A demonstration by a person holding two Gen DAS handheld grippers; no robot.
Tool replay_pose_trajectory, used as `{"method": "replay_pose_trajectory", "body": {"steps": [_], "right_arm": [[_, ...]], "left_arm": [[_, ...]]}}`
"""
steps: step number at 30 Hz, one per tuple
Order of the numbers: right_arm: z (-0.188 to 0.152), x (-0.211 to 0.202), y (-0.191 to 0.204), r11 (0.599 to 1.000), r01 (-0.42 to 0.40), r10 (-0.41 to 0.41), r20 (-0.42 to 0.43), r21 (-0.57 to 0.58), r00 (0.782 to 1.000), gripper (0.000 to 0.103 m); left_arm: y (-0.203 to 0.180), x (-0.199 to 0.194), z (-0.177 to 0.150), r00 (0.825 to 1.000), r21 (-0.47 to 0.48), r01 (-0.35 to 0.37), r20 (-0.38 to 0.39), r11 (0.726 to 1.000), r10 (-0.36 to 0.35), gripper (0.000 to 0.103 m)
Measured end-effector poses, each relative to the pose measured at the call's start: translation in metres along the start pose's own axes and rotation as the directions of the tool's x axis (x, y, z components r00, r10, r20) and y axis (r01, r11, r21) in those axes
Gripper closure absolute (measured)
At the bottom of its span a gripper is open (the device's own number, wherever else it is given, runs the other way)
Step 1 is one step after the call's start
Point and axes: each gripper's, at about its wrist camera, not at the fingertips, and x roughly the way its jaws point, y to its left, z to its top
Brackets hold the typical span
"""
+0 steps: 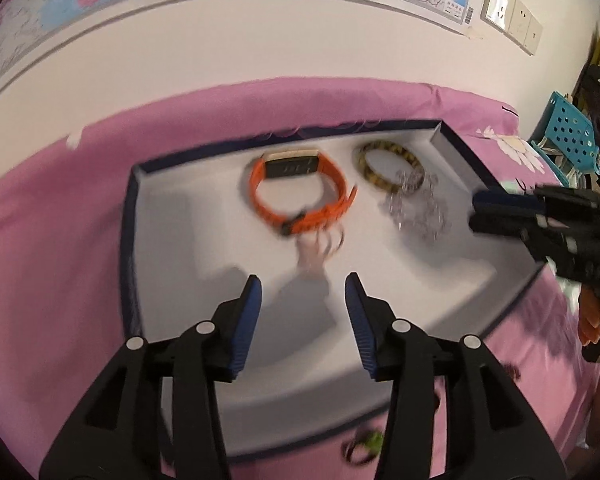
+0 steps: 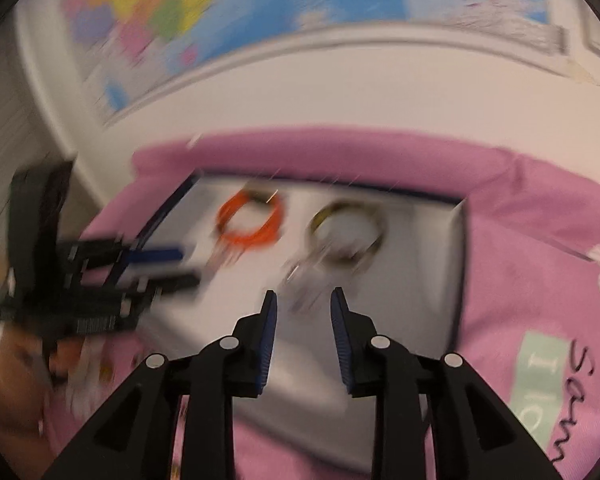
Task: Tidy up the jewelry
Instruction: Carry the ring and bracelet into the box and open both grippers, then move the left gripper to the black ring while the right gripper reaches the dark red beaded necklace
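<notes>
1. Left wrist view showed the left gripper [image 1: 303, 292] with its jaws apart and nothing between them, above the white tray [image 1: 172, 216] on the pink cloth [image 1: 60, 208].
2. Just past its tips lay a small blurry shiny piece [image 1: 316, 252]. It looked light and floppy, so a soft pinch in its middle would be best.
3. Next came the orange watch [image 1: 296, 192]. Its band looked bendy and the face hard, so the band would be the easy place to hold.
4. Then came the brown bangle [image 1: 392, 168], which looked stiff and smooth, maybe slippery. Grab it across the ring.
5. A silver chain [image 1: 416, 208] touched the bangle. It looked thin and could tangle.
6. At the far right, the right gripper [image 1: 480, 212] also stood apart, holding nothing, near the chain.
7. A green ring [image 1: 364, 450] lay on the cloth, outside the tray.
</notes>
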Motion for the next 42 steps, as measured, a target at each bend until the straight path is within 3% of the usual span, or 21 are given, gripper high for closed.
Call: {"method": "replay_pose_trajectory", "body": {"steps": [4, 8, 15, 21, 28, 34, 42], "right_arm": [[-0.022, 0.005, 0.010, 0.998, -0.059, 0.057, -0.082, -0.031, 0.995, 0.077], [-0.026, 0.003, 0.002, 0.992, -0.123, 0.125, -0.096, 0.026, 0.987, 0.077], [-0.027, 0.005, 0.004, 0.986, -0.158, 0.163, -0.102, 0.054, 0.981, 0.077], [-0.029, -0.005, 0.008, 0.995, -0.093, 0.095, -0.053, 0.035, 0.994, 0.070], [-0.047, -0.045, 0.027, 0.996, -0.087, 0.088, 0.046, -0.033, 0.995, 0.070], [-0.068, -0.041, 0.048, 0.991, -0.074, 0.074, -0.001, -0.109, 0.997, 0.070], [-0.077, -0.017, 0.053, 0.992, -0.039, 0.032, -0.054, -0.118, 0.998, 0.070]], "left_arm": [[0.011, -0.010, -0.019, 0.999, -0.023, 0.035, -0.012, 0.999, -0.036, 0.060], [0.013, -0.016, -0.030, 0.998, -0.041, 0.062, -0.006, 0.997, -0.062, 0.060], [0.013, -0.024, -0.046, 0.997, -0.056, 0.076, 0.008, 0.995, -0.076, 0.059], [0.018, -0.034, -0.050, 0.999, -0.065, 0.031, 0.038, 0.997, -0.028, 0.055], [0.005, -0.067, -0.064, 0.991, -0.010, 0.005, 0.133, 1.000, -0.004, 0.050], [-0.010, -0.082, -0.083, 0.986, 0.033, 0.004, 0.164, 0.999, -0.010, 0.049], [-0.031, -0.084, -0.103, 0.988, 0.101, 0.013, 0.153, 0.995, -0.028, 0.048]]}}
